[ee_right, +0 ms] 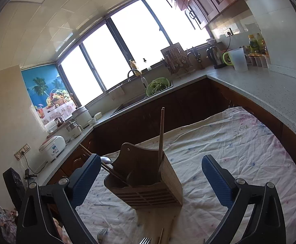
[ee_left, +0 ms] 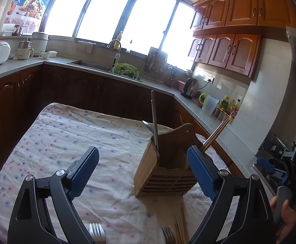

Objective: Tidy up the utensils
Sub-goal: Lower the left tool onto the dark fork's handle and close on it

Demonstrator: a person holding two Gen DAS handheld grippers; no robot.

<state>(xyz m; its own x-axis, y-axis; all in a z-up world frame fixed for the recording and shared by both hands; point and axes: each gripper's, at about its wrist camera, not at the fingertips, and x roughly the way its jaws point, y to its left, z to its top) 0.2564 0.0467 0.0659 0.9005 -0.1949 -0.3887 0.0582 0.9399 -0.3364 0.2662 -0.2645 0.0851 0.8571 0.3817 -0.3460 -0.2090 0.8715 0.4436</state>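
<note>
The wooden utensil holder (ee_left: 164, 168) stands on the flowered cloth (ee_left: 76, 142), with chopsticks (ee_left: 154, 120) upright inside and another pair (ee_left: 217, 132) leaning toward 2 o'clock. Forks (ee_left: 96, 232) and loose chopsticks (ee_left: 179, 229) lie on the cloth at 6 o'clock. The left gripper (ee_left: 142, 155) and the right gripper (ee_right: 151, 163) both have their jaws wide apart, holding nothing

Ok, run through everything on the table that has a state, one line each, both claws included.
Left claw: open, empty.
Right claw: open, empty.
Wooden utensil holder: upright on the cloth, partly filled.
Chopsticks in holder: standing, leaning against its wall.
Spoon: in the holder, bowl end up.
Forks: lying on the cloth, not yet put away.
Loose chopsticks: lying flat in front of the holder.
</note>
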